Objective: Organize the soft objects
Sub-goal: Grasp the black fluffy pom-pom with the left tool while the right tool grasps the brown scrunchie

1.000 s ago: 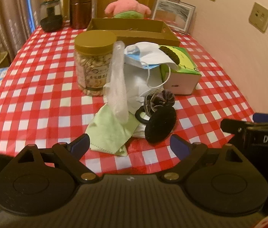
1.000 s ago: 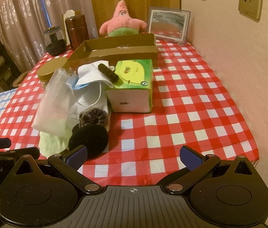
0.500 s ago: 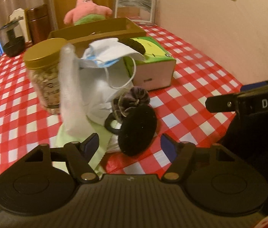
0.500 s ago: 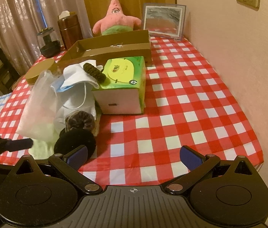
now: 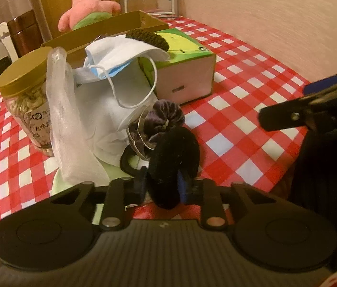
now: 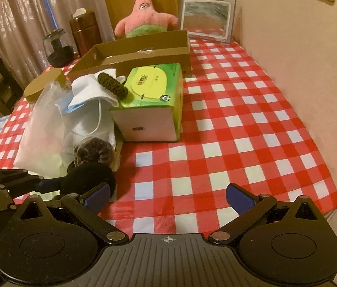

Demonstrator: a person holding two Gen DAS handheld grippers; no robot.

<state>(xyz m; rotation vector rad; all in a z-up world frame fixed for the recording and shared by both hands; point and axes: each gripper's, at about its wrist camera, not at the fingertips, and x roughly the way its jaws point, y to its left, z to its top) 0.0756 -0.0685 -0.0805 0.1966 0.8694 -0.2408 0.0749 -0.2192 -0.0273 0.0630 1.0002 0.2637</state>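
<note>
A pile of soft things lies on the checked tablecloth: a black fuzzy pad (image 5: 173, 162), a purple velvet scrunchie (image 5: 163, 119), white face masks (image 5: 120, 55), a dark knitted band (image 5: 148, 38), a clear plastic bag (image 5: 68, 129) and a green cloth (image 5: 58, 184). My left gripper (image 5: 162, 186) is shut on the black fuzzy pad, which also shows in the right wrist view (image 6: 89, 179). My right gripper (image 6: 168, 196) is open and empty above the table's front edge, right of the pile.
A green tissue box (image 6: 151, 105) stands behind the pile, with an open cardboard box (image 6: 139, 52) beyond it. A gold-lidded jar (image 5: 24, 105) stands left. A pink star plush (image 6: 144, 16), picture frame (image 6: 206, 19) and brown canister (image 6: 85, 33) stand at the back. The wall runs along the right.
My left gripper moved forward to the pile and closed its fingers on the black fuzzy pad. The right gripper stayed open and shifted slightly.
</note>
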